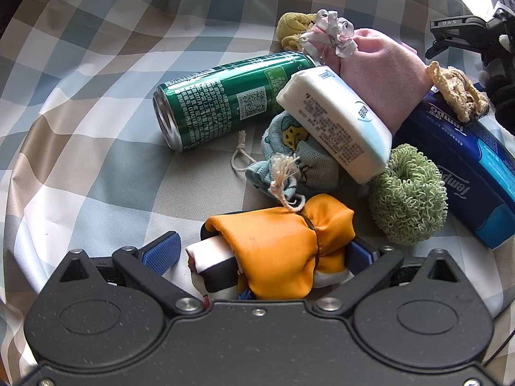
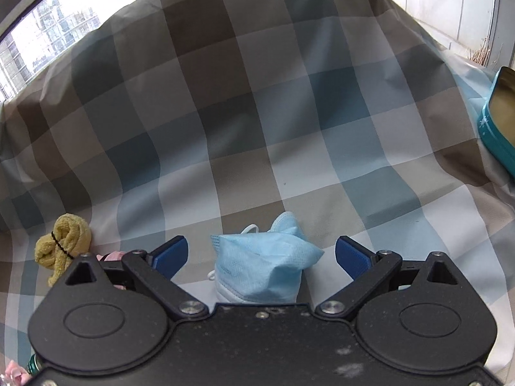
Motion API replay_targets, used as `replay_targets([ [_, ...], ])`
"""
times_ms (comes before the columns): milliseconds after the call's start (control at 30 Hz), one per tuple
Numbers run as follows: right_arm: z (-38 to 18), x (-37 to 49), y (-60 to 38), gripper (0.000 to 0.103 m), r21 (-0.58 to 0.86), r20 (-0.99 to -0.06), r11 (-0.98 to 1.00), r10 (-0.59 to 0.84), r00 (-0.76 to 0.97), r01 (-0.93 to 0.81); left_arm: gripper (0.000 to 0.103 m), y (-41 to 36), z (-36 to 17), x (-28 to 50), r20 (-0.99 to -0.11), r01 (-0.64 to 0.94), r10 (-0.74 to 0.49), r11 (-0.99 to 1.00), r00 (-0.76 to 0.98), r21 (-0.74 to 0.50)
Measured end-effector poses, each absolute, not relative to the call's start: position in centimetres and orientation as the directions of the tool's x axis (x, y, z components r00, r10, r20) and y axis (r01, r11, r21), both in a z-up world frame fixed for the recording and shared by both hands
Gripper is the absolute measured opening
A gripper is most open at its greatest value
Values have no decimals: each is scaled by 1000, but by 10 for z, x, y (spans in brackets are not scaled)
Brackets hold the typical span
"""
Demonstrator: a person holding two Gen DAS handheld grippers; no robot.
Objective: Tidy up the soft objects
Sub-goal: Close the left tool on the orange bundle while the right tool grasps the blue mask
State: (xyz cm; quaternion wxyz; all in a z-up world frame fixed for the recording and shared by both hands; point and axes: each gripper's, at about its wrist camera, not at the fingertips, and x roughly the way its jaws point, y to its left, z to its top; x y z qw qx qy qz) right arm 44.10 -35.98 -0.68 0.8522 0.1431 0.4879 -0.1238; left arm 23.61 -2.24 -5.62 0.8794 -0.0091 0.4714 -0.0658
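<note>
An orange cloth bundle (image 1: 283, 244) tied with a dark band, with striped fabric (image 1: 209, 263) tucked in it, lies between the fingers of my left gripper (image 1: 260, 252), which stands open; the left pad (image 1: 161, 251) is clear of it. Beyond it lie a light blue drawstring pouch (image 1: 289, 160), a green fuzzy ring (image 1: 408, 196), a pink pouch (image 1: 379, 74) with a ribbon bow and a yellow rolled towel (image 1: 294, 27). My right gripper (image 2: 262, 254) is open, with a crumpled blue face mask (image 2: 264, 267) lying on the cloth between its fingers.
A green can (image 1: 225, 96) lies on its side; a white tissue pack (image 1: 334, 122) and a blue Tempo pack (image 1: 466, 167) with a beige crochet piece (image 1: 457, 90) sit in the pile. The yellow towel (image 2: 62, 247) is left of the right gripper, a teal tin (image 2: 499, 122) at right. Checked cloth (image 2: 257, 112) covers everything.
</note>
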Motion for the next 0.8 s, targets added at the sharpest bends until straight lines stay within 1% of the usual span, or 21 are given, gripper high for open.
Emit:
replay_targets([
  [200,-24,457,-355,98,72,-894,939,-90,440,337,99,-22,-56,236,-826,110,-130,990,548,-83],
  [267,-28,458,-354,85,49,-897,939,-108,428,339,99,-20,-56,236,-825,109,-136,990,548,-91],
  [300,-29,457,-354,75,43,-900,941,-109,422,336,98,-20,-56,236,-825,108,-140,989,548,-96],
  [333,-29,455,-354,71,43,-899,940,-111,424,338,98,-19,-56,236,-824,107,-143,989,548,-100],
  [367,-28,453,-355,70,50,-895,939,-109,433,339,95,-18,-56,236,-823,105,-145,989,549,-104],
  [400,-26,449,-355,66,54,-890,940,-108,443,337,89,-17,-55,235,-818,104,-142,989,558,-101],
  [433,-23,446,-354,64,52,-884,942,-111,455,331,85,-16,-53,235,-814,106,-143,989,563,-100],
  [500,-14,438,-352,63,38,-867,945,-130,482,323,77,-13,-52,236,-811,111,-164,986,561,-122],
  [533,-9,434,-351,62,29,-855,947,-142,499,319,76,-12,-51,237,-811,109,-173,985,559,-135],
  [600,3,424,-350,59,24,-835,950,-152,528,312,70,-10,-51,239,-809,107,-185,983,557,-152],
  [667,16,414,-351,59,37,-819,949,-150,554,313,68,-8,-49,239,-808,109,-202,979,554,-170],
  [800,46,388,-352,59,73,-780,948,-140,610,310,67,-3,-45,234,-809,111,-229,973,541,-201],
])
